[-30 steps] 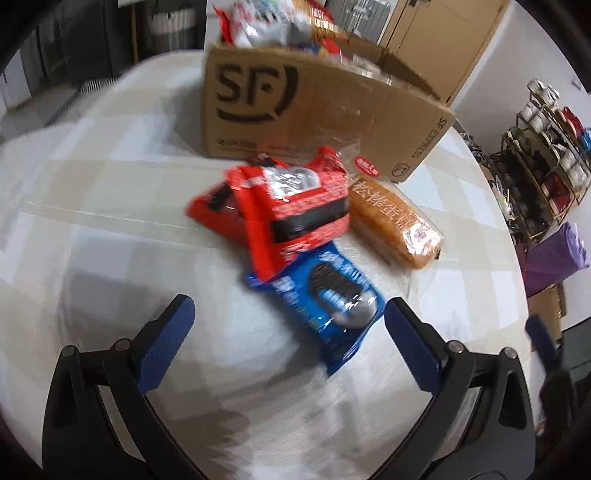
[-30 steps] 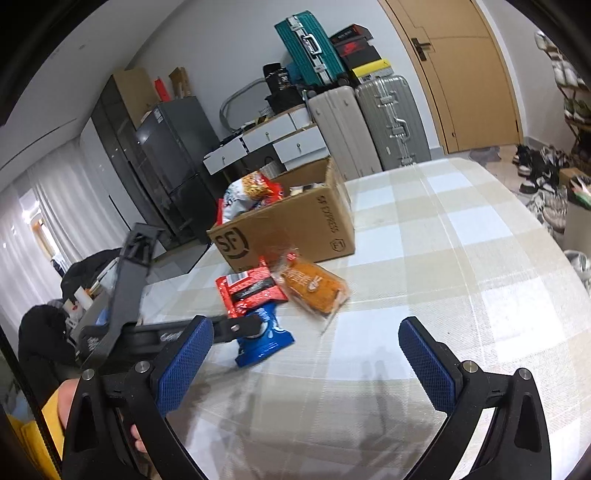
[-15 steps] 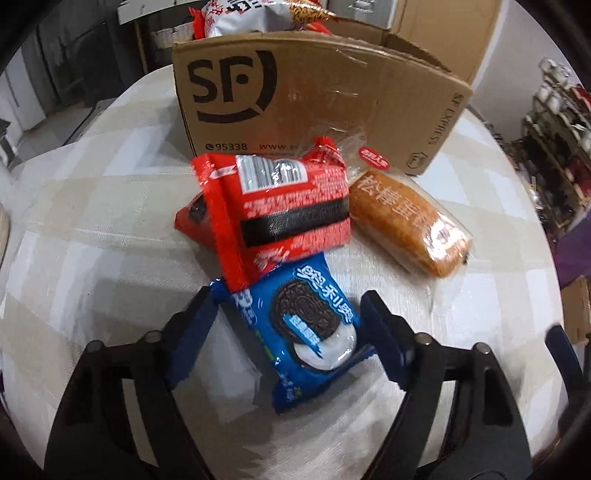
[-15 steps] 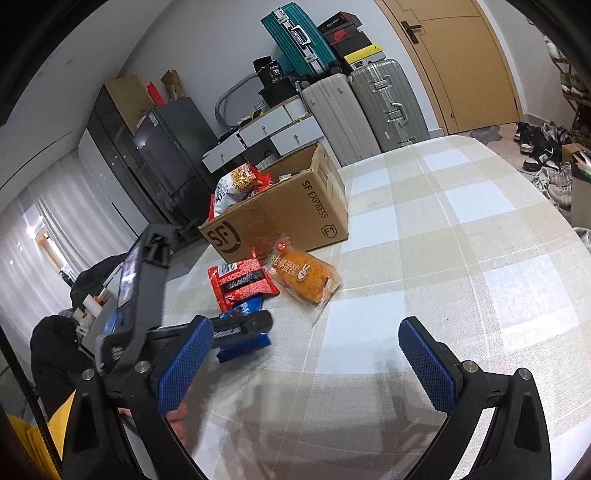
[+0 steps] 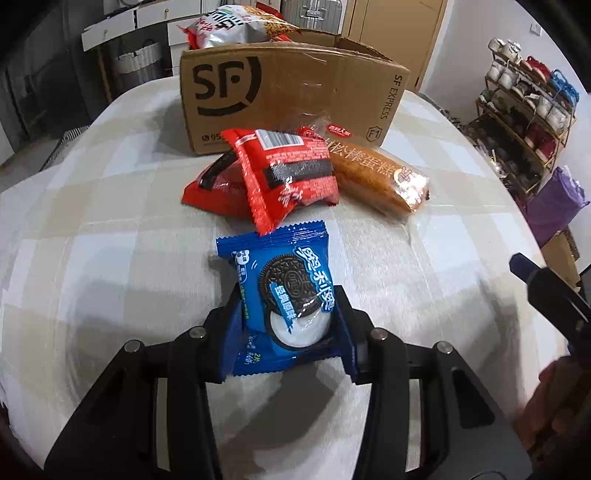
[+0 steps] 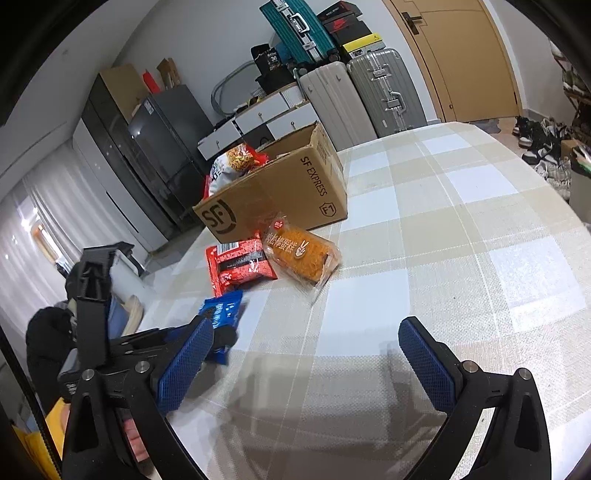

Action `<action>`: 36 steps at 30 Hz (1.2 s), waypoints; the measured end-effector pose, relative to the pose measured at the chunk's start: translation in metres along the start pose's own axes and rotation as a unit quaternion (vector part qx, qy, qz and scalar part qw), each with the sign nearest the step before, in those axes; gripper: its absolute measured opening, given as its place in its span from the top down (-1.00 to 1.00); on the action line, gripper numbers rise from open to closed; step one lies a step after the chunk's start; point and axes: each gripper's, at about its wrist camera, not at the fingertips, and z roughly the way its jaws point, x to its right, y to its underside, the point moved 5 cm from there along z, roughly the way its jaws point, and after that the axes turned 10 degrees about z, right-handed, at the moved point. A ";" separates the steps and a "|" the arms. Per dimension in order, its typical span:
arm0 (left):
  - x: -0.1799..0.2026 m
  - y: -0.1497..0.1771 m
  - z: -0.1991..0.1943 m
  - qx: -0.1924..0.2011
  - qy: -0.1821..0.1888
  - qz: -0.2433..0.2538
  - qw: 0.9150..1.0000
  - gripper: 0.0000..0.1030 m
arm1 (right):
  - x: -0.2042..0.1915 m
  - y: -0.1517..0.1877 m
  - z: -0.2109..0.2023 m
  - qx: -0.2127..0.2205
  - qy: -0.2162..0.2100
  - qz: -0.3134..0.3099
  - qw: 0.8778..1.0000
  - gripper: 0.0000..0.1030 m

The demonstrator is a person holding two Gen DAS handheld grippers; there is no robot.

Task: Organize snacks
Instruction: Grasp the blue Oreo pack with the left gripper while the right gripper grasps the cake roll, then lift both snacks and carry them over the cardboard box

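A blue Oreo packet [image 5: 280,266] lies on the checked tablecloth, between the fingers of my left gripper [image 5: 287,295]. The jaws are closing and the pads press on the packet's two sides, which bulges a little. Beyond it two red packets [image 5: 291,173] overlap, with an orange cake roll in clear wrap [image 5: 376,177] to their right. Behind these stands an open SF cardboard box [image 5: 288,92] with a chips bag [image 5: 236,26] sticking out. My right gripper [image 6: 306,328] hovers open over bare cloth, to the right of the blue packet [image 6: 221,308], nothing between its fingers.
The round table [image 6: 461,229] extends far to the right. Suitcases [image 6: 384,88] and a door stand behind it, and a shoe rack [image 5: 524,118] is off the right edge. A person's hand [image 5: 550,406] holds the right gripper's handle.
My left gripper moved in over the blue Oreo packet and its jaws narrowed from wide open onto the packet's sides. The right gripper stayed open and nearly still.
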 end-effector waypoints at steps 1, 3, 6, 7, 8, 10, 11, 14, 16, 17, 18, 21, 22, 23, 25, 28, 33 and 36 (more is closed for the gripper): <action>-0.004 -0.001 -0.002 0.002 0.002 -0.001 1.000 0.20 | -0.002 -0.002 0.001 -0.001 0.004 -0.008 1.000 -0.98; -0.006 0.009 -0.005 0.004 0.007 -0.008 1.000 0.20 | -0.010 -0.010 0.008 -0.014 0.011 -0.032 0.999 -0.98; -0.011 0.013 -0.010 0.010 0.018 -0.019 1.000 0.20 | -0.021 -0.024 0.024 -0.028 0.020 -0.084 0.996 -0.98; -0.016 0.017 -0.013 0.013 0.021 -0.024 0.999 0.20 | -0.025 -0.030 0.031 -0.035 0.028 -0.104 0.994 -0.98; -0.021 0.017 -0.017 0.016 0.020 -0.028 0.999 0.20 | -0.030 -0.036 0.039 -0.039 0.030 -0.125 0.991 -0.98; -0.031 0.021 -0.022 0.021 0.017 -0.037 0.999 0.20 | -0.036 -0.045 0.056 -0.053 0.033 -0.158 0.985 -0.98; -0.036 0.028 -0.026 0.024 0.019 -0.045 0.999 0.20 | -0.037 -0.049 0.069 -0.065 0.040 -0.174 0.982 -0.98; -0.052 0.045 -0.037 0.032 0.019 -0.058 0.998 0.20 | -0.032 -0.056 0.102 -0.099 0.046 -0.188 0.976 -0.98; -0.057 0.046 -0.044 0.037 0.019 -0.064 0.997 0.20 | -0.030 -0.058 0.120 -0.123 0.046 -0.194 0.972 -0.69; -0.060 0.048 -0.049 0.040 0.018 -0.066 0.997 0.20 | -0.029 -0.058 0.128 -0.129 0.048 -0.200 0.970 -0.63; -0.062 0.047 -0.051 0.042 0.018 -0.068 0.997 0.20 | -0.030 -0.058 0.134 -0.136 0.048 -0.205 0.968 -0.62; -0.064 0.052 -0.060 0.048 0.018 -0.071 0.996 0.20 | -0.032 -0.058 0.150 -0.155 0.053 -0.216 0.962 -0.54; -0.066 0.053 -0.062 0.050 0.018 -0.071 0.996 0.20 | -0.034 -0.057 0.153 -0.157 0.056 -0.221 0.961 -0.47; -0.067 0.054 -0.065 0.052 0.018 -0.071 0.996 0.20 | -0.035 -0.057 0.156 -0.159 0.060 -0.226 0.959 -0.41; -0.069 0.055 -0.068 0.053 0.018 -0.074 0.996 0.20 | -0.038 -0.057 0.161 -0.165 0.060 -0.229 0.957 -0.04; -0.070 0.056 -0.069 0.055 0.018 -0.077 0.995 0.20 | -0.037 -0.056 0.162 -0.171 0.066 -0.225 0.957 0.17; -0.070 0.051 -0.075 0.063 0.018 -0.076 0.995 0.20 | -0.029 -0.052 0.153 -0.176 0.053 -0.203 0.962 0.27; -0.069 0.047 -0.081 0.069 0.017 -0.073 0.995 0.20 | -0.025 -0.050 0.140 -0.168 0.043 -0.176 0.969 0.27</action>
